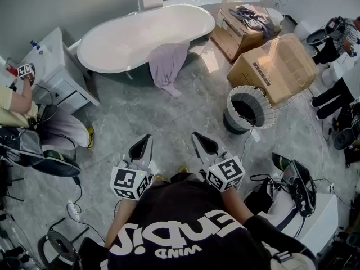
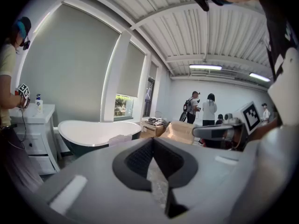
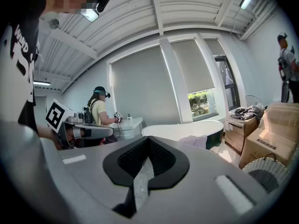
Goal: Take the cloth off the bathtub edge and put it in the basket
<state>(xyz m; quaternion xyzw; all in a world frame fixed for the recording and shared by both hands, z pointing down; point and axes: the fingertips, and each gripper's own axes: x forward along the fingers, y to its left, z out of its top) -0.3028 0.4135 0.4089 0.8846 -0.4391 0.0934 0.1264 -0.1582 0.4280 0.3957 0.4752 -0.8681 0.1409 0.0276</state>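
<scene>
A lilac cloth hangs over the near rim of the white bathtub and trails to the floor. The white wicker basket stands on the floor to the right of it. My left gripper and right gripper are held side by side in front of me, well short of the tub, both shut and empty. The left gripper view shows its jaws closed, with the tub and cloth beyond. In the right gripper view the closed jaws face the cloth, with the basket at the right.
Cardboard boxes and a wooden crate with clothes stand right of the tub. A white cabinet with a person beside it is at the left. Other people stand at the far right. Bags and cables lie on the floor around me.
</scene>
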